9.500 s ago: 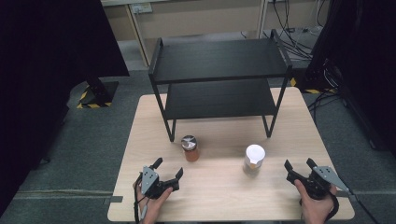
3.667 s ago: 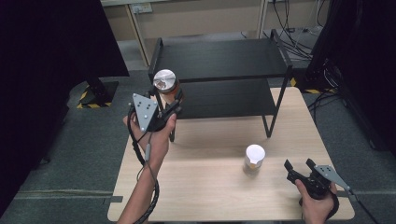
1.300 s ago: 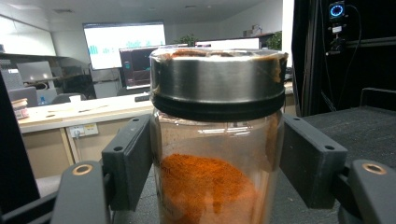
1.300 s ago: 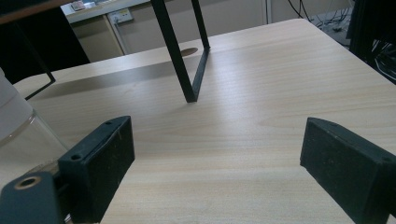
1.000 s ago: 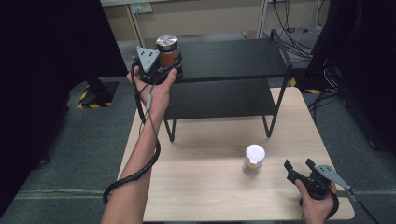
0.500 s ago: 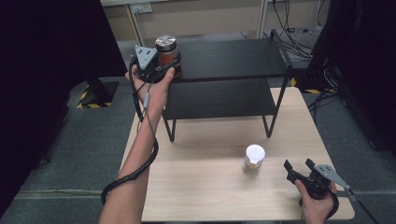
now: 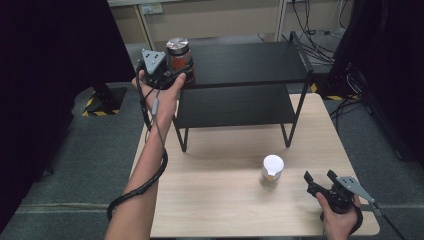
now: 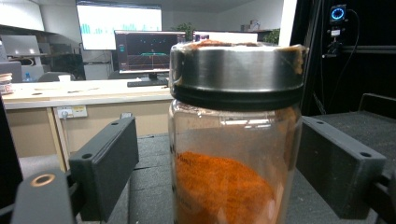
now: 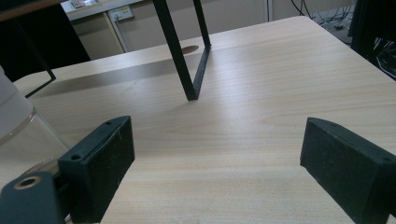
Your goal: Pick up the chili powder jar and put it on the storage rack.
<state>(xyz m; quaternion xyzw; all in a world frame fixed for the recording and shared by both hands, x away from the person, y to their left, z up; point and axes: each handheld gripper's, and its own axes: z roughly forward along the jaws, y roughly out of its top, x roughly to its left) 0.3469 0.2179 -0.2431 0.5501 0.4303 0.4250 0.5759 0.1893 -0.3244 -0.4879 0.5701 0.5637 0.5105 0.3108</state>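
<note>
Left gripper: your left gripper (image 7: 176, 76) is raised at the upper left of the high view, at the left front corner of the shelf's top level, with the jar between its jaws. In the left gripper view a gap shows on each side between jaw and glass, so the jaws stand apart and do not clamp it.
Jar: the jar (image 8: 236, 140) has a metal lid and orange powder inside. In the high view it (image 7: 179, 59) stands upright on the top level of the shelf, near that left corner.
Shelf: the black two-level shelf (image 7: 250, 62) stands at the far side of the table (image 7: 215, 210).
Right gripper: your right gripper (image 7: 320, 182) sits low at the lower right of the high view, over the table's near right corner. Its jaws are spread wide with only bare wood between them.
Cup: a white-topped cup (image 7: 272, 170) stands on the table, lower centre-right, to the left of your right gripper and apart from it.
</note>
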